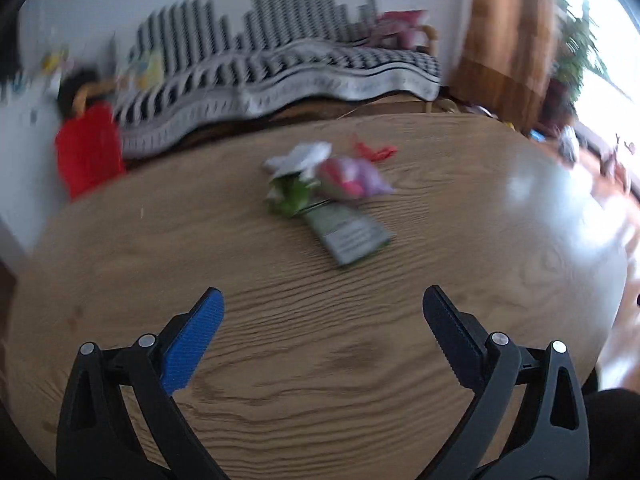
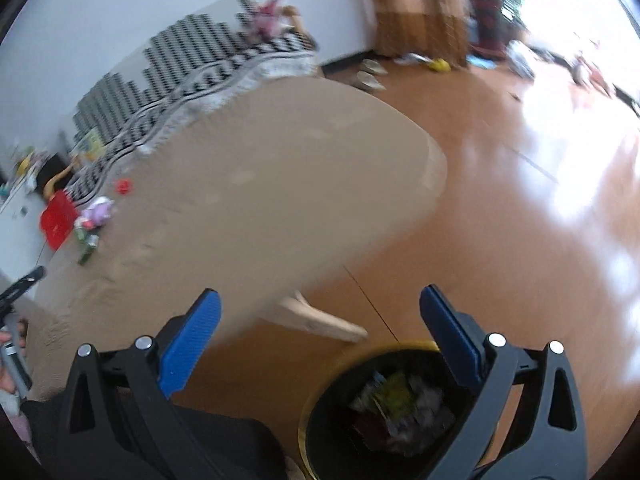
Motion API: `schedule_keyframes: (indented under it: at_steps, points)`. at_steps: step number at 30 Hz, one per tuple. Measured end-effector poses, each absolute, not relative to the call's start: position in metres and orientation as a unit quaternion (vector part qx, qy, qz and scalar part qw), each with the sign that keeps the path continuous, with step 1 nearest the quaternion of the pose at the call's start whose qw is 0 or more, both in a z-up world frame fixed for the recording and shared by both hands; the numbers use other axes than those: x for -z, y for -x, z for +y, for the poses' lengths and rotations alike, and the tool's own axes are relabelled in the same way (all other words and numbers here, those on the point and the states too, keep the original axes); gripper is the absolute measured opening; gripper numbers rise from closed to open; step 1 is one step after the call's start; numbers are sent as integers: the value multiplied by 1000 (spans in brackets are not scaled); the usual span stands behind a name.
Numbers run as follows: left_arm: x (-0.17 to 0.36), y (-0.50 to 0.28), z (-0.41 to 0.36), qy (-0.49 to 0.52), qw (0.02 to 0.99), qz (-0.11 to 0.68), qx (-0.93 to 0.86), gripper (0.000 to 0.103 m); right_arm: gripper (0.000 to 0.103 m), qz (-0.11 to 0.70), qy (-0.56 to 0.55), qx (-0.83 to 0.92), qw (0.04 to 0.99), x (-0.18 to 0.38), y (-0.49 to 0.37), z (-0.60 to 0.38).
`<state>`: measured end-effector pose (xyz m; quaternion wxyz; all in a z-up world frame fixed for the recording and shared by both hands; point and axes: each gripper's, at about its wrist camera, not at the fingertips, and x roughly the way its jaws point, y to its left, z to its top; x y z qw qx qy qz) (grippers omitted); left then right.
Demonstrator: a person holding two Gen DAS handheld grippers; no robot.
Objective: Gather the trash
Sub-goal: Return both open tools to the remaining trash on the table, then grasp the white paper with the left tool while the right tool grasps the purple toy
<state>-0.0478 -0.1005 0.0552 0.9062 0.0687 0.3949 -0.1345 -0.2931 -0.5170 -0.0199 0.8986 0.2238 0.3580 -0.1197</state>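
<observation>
In the left wrist view a cluster of trash lies on the wooden table (image 1: 280,340): a flat green and grey packet (image 1: 352,236), a pink and purple wrapper (image 1: 352,178), crumpled white paper (image 1: 304,158), a green wrapper (image 1: 290,196) and a small red scrap (image 1: 376,151). My left gripper (image 1: 322,300) is open and empty, short of the packet. My right gripper (image 2: 320,300) is open and empty above the floor, over a black trash bin (image 2: 384,412) that holds several wrappers. The trash cluster shows small in the right wrist view (image 2: 92,224).
A sofa with a black and white checked cover (image 1: 280,52) stands behind the table. A red bag (image 1: 88,148) sits by its left end. The table's right edge (image 2: 436,176) and pale leg (image 2: 320,320) are near the bin. Shiny wooden floor (image 2: 520,200) spreads to the right.
</observation>
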Motion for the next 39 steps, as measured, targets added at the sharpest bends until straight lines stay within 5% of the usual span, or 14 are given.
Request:
schedule_keyframes:
  at_steps: [8, 14, 36, 39]
  points:
    - [-47, 1, -74, -43, 908, 398, 128, 97, 96, 306, -122, -5, 944, -76, 170, -415]
    - [-34, -49, -80, -17, 902, 410, 138, 97, 96, 303, -59, -77, 948, -95, 94, -327]
    - [-11, -149, -100, -62, 901, 398, 159, 96, 96, 392, -121, -95, 907, -30, -55, -254]
    - [-7, -156, -103, -46, 895, 405, 179, 77, 96, 396, -126, -89, 905, -21, -55, -258]
